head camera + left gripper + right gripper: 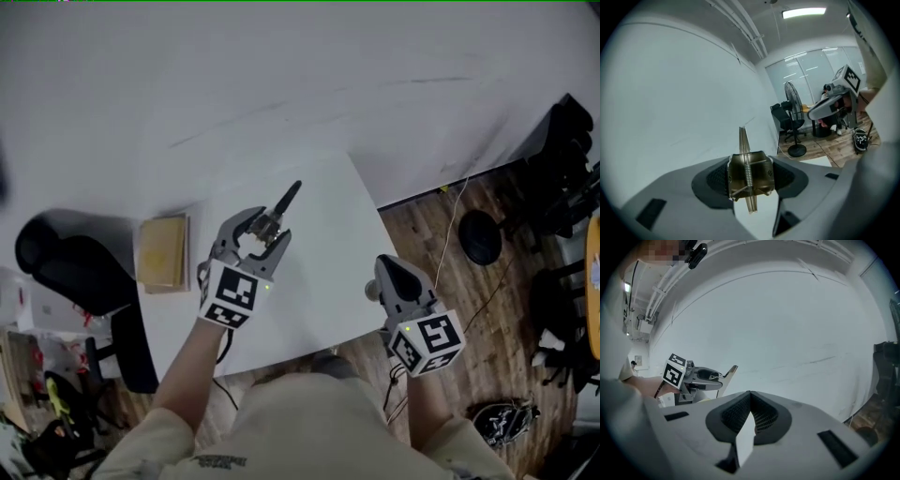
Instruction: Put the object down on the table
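A brass-coloured metal clip [287,198] with a spring and a long thin blade is held above the white table [323,281]. My left gripper [270,228] is shut on the clip's body; the left gripper view shows the clip [759,174] pressed between both pads of the gripper [749,164], its blade pointing away. My right gripper [386,268] hovers over the table's right edge, and its jaws [751,399] meet with nothing between them. The right gripper view shows my left gripper [705,376] at the left, blade raised.
A tan flat box [163,251] lies at the table's left edge beside a black chair [75,272]. A white wall rises behind the table. A fan's black base [480,236] and cables are on the wooden floor at the right.
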Demonstrator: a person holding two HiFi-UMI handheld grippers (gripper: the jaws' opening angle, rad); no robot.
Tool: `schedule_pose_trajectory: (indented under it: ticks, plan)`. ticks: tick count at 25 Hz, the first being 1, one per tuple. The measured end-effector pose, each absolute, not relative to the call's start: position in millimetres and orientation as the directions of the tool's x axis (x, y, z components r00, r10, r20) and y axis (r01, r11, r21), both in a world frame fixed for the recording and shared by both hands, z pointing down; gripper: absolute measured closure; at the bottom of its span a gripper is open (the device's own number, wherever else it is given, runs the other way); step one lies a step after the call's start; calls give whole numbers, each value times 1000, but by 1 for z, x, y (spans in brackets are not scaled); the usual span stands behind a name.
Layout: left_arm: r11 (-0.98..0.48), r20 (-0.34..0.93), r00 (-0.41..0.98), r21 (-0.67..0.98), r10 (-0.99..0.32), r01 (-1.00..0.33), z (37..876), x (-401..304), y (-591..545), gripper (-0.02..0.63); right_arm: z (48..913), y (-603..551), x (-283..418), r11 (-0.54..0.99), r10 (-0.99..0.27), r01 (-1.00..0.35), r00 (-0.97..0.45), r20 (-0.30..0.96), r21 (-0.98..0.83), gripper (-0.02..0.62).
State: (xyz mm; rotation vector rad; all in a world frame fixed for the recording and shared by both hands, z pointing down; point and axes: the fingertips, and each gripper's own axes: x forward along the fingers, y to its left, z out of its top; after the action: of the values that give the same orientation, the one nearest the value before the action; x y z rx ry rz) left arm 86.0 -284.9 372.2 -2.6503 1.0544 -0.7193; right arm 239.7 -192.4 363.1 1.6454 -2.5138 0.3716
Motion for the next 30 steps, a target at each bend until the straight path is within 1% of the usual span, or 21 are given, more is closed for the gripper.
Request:
schedule_pose_trajectory:
  ticks: [9,13,16,24,30]
  plan:
    - [-705,456,538,-417,-708,-574,399,113,-334,370,371,-256,257,509,-819,-855,-518,248,-103,574]
    - [-679,476,484,-514,-734,-525,412,119,-350,370,382,-266,246,545,-788,-828,-560,256,-133,574]
    - [-668,480,465,-555,-744,-496,422,123,-364,370,395,-277,244,546,-780,-824,-566,269,-152,574]
    - [-671,511,437,-601,-740,-434,456,126,-406,370,423,-301,240,514,-782,-840,-543,307,-174,574]
    - [-716,576,426,-583,-697,-384,507,125,-430,370,447,-324,238,475,-792,-861,-508,339,-181,574]
